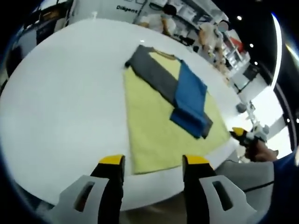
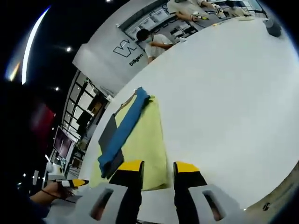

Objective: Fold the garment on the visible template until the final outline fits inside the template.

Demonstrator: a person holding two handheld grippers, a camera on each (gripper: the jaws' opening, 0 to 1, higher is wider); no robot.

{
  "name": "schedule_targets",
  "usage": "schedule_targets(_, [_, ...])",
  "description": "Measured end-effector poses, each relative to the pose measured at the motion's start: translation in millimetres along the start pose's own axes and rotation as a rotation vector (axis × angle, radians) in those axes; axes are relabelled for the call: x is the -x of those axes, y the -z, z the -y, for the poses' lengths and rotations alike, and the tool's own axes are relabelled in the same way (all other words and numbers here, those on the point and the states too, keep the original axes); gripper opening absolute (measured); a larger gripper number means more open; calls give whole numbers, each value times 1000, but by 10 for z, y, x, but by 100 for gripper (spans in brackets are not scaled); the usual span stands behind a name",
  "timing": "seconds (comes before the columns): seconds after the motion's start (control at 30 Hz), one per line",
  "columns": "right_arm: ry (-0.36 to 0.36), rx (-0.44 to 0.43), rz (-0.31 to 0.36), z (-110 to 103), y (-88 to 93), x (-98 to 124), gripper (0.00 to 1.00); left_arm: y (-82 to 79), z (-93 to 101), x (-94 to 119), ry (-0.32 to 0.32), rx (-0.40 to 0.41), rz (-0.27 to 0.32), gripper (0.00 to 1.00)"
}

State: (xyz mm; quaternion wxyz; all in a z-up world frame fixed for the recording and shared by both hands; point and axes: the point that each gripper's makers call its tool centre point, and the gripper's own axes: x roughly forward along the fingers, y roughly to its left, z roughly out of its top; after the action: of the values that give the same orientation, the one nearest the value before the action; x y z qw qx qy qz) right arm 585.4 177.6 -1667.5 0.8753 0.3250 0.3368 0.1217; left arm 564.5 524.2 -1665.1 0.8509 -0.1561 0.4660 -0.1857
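White table (image 1: 60, 102) ahead of yellow-tipped grey jaws; pale yellow template (image 1: 154, 126) w/ grey-and-blue garment (image 1: 180, 91) folded beyond tips, mustard collar at far end.

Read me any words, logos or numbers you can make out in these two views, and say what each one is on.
"Diligent": partly cut off, on the white back wall in the left gripper view.
"Dilgen": cut off by a person, on the grey wall panel in the right gripper view, under a large white "W"-like logo.
No readable text on the garment, the yellow template or the table.
Shelf items behind are too small and blurred to read.
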Motion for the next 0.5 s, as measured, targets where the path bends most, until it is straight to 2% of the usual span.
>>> schedule_targets(0.13, [-18,-14,-1,-25,6,-65,17,-46,-46,-82,29,22,13,45])
schedule_targets(0.27, [-39,-10,-10,-75,22,-109,16,-20,-22,-93,37,41,16,44])
schedule_targets(0.5, [-32,-1,-15,-82,56,-103,12,0,-23,-90,16,45,12,33])
